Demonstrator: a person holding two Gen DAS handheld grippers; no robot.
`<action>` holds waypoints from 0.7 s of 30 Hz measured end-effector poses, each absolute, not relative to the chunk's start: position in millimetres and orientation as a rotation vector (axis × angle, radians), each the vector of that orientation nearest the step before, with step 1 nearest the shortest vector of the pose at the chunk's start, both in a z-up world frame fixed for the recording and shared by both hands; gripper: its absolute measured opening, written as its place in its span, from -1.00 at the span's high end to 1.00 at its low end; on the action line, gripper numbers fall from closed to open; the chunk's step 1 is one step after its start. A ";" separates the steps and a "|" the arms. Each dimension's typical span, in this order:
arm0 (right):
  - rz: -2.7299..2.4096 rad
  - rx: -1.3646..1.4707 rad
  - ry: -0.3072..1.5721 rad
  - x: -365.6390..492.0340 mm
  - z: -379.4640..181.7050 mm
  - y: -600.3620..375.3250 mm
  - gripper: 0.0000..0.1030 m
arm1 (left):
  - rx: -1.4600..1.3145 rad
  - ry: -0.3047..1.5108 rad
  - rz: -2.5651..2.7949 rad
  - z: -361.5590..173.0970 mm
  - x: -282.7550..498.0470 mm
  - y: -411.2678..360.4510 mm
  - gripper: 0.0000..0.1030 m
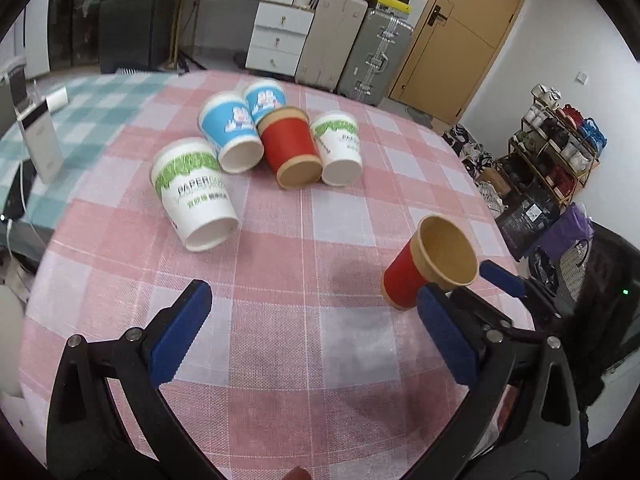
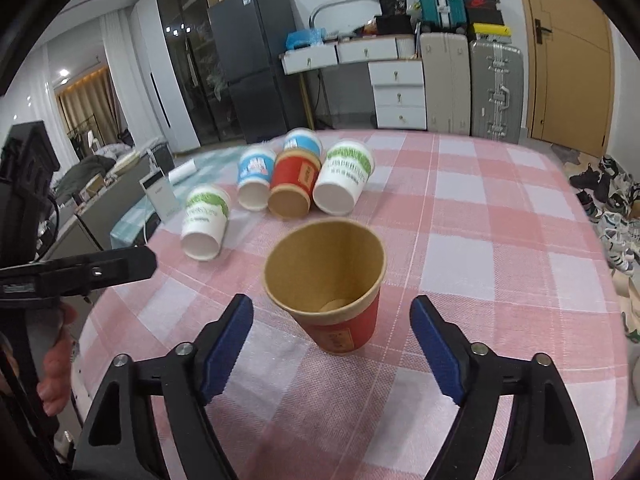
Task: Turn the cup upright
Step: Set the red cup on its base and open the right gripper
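Note:
A red paper cup [image 2: 340, 320] stands mouth up on the pink checked tablecloth [image 2: 480, 208]. My right gripper [image 2: 332, 306] is open around the cup, and neither blue pad touches it. In the left wrist view the same red cup [image 1: 412, 276] sits at the right, with one right-gripper pad [image 1: 502, 278] behind it. My left gripper [image 1: 314, 290] is open over bare cloth and holds nothing. Farther back, several cups lie on their sides with bases toward me: a white-green cup [image 1: 196, 196], two blue cups [image 1: 230, 136], another red cup [image 1: 292, 148] and a second white-green cup [image 1: 340, 148].
A white box [image 1: 40, 140] stands on a teal checked cloth [image 1: 100, 96] at the far left. The table's right edge [image 1: 492, 216] drops to a floor crowded with bags and a shoe rack. A hand [image 2: 56, 372] holds the left gripper's handle.

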State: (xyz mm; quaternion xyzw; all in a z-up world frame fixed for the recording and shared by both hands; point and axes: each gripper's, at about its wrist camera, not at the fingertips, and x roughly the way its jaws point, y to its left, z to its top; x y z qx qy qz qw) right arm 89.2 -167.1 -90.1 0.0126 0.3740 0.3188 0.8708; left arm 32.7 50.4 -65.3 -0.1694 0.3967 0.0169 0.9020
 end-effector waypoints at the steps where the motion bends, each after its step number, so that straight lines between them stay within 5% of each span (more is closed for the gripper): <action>1: 0.664 0.035 0.761 84.6 -83.5 -171.5 -0.72 | -0.332 0.810 0.047 -59.2 31.2 46.9 -0.99; 6: 0.648 0.078 0.642 58.8 -44.9 -193.0 -0.92 | -0.245 0.715 0.061 -27.4 18.5 26.1 -0.99; 21: 0.665 0.177 0.545 -0.6 11.9 -223.8 -0.96 | -0.176 0.570 0.027 26.4 -30.8 -21.5 -0.99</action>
